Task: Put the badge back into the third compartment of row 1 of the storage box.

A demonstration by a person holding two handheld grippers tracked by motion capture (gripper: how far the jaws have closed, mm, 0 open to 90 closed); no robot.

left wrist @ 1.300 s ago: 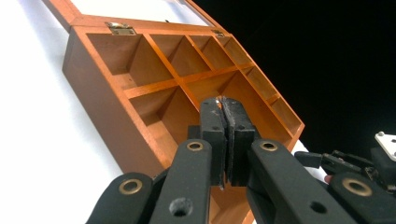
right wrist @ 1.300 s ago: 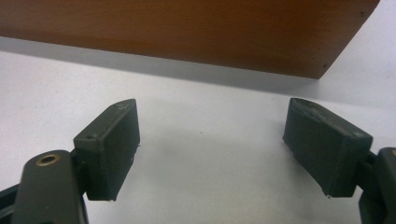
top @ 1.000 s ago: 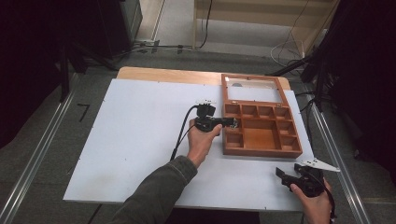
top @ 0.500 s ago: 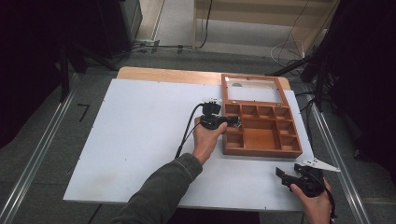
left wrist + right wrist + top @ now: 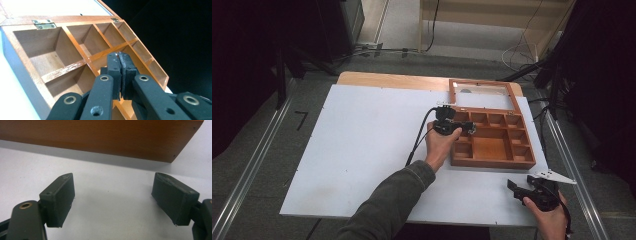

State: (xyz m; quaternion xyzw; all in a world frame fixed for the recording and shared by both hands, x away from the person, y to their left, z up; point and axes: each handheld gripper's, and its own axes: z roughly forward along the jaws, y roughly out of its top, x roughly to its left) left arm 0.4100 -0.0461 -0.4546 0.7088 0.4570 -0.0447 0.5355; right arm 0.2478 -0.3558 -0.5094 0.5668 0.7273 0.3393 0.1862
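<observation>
Left gripper view: closed jaws above wooden box [image 5: 75, 47] dividers.

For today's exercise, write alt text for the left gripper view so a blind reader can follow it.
Two black gripper jaws, pressed shut with nothing between them, point into an open brown wooden box split into empty compartments. Brass hinges join its far edge to the lid.
</observation>
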